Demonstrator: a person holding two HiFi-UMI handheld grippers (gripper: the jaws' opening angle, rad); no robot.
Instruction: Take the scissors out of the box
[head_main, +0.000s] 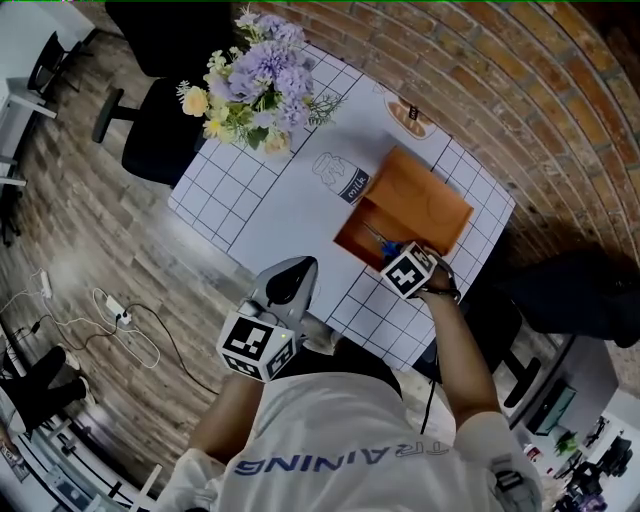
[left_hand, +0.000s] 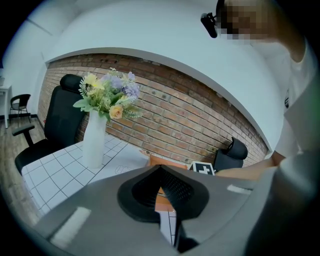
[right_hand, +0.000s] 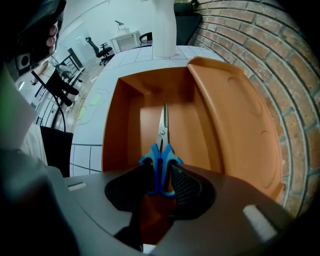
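Observation:
The orange box (head_main: 352, 232) lies open on the gridded table, its lid (head_main: 428, 198) folded back to the right. Blue-handled scissors (right_hand: 163, 146) lie flat on the box floor (right_hand: 150, 120), blades pointing away from me; in the head view only a bit of blue (head_main: 388, 245) shows. My right gripper (right_hand: 161, 172) points straight down into the box, and its jaws stand wide on either side of the blue handles. Its marker cube (head_main: 408, 270) hides its tips from the head camera. My left gripper (head_main: 299, 266) hovers at the near table edge, shut and empty (left_hand: 160, 170).
A white vase of flowers (head_main: 255, 85) (left_hand: 95, 137) stands at the table's far left corner. A milk-carton drawing (head_main: 345, 180) is printed on the cloth beside the box. Black office chairs (head_main: 160, 130) stand beyond the table, and the brick wall (right_hand: 260, 55) runs along its right side.

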